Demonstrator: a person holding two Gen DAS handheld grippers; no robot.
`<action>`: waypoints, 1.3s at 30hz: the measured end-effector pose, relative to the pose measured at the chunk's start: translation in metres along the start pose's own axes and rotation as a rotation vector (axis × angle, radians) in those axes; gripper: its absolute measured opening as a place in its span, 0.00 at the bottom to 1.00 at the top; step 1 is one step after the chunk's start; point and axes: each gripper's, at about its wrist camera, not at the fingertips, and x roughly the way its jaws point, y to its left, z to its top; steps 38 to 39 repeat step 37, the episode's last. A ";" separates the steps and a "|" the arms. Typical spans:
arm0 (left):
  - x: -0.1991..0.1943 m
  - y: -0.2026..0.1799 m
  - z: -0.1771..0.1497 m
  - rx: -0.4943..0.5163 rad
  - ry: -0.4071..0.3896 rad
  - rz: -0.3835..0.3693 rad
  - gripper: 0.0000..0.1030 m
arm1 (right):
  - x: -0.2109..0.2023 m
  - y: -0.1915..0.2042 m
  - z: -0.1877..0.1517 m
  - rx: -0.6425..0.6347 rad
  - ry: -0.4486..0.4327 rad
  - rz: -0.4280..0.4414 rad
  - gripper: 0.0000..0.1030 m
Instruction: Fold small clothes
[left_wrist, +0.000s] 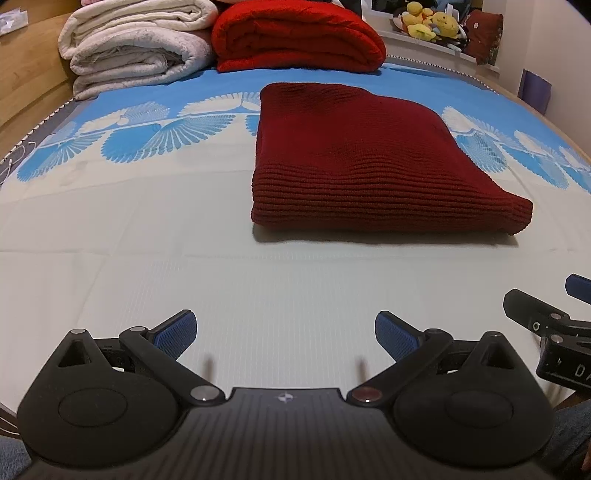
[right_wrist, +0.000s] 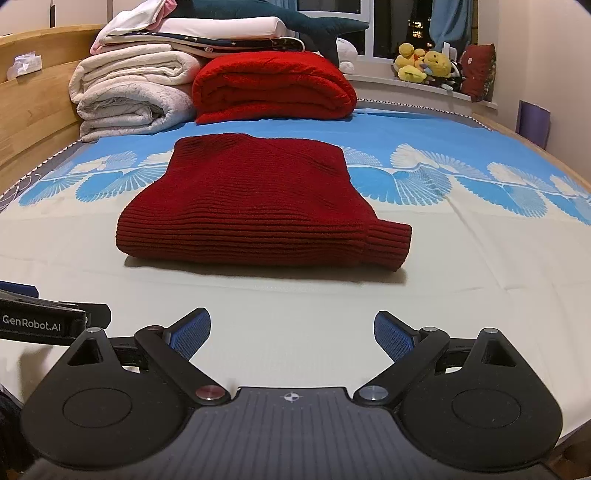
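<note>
A dark red ribbed knit sweater (left_wrist: 354, 158) lies folded into a flat rectangle on the bed sheet (left_wrist: 147, 266). In the right wrist view the same sweater (right_wrist: 255, 210) shows a ribbed cuff sticking out at its right front corner. My left gripper (left_wrist: 285, 334) hovers open over the bare pale sheet, well short of the sweater, with nothing between its blue pads. My right gripper (right_wrist: 291, 334) is open too, empty, in front of the sweater. Each gripper's black body peeks into the other's view at the side edge.
At the head of the bed stand a folded bright red blanket (right_wrist: 273, 86) and a stack of white blankets (right_wrist: 133, 96) against a wooden headboard (right_wrist: 37, 92). Yellow plush toys (right_wrist: 424, 64) sit on the windowsill. A purple object (right_wrist: 533, 123) leans by the right wall.
</note>
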 end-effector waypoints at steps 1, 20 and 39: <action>0.000 0.000 0.000 0.001 0.002 0.001 1.00 | 0.000 0.000 0.000 -0.002 0.000 0.000 0.93; 0.001 -0.004 -0.001 0.008 0.003 0.006 1.00 | 0.000 -0.001 -0.001 -0.010 -0.002 0.003 0.93; -0.002 -0.008 -0.003 0.029 -0.014 0.009 1.00 | -0.001 0.000 -0.001 -0.005 -0.004 0.017 0.93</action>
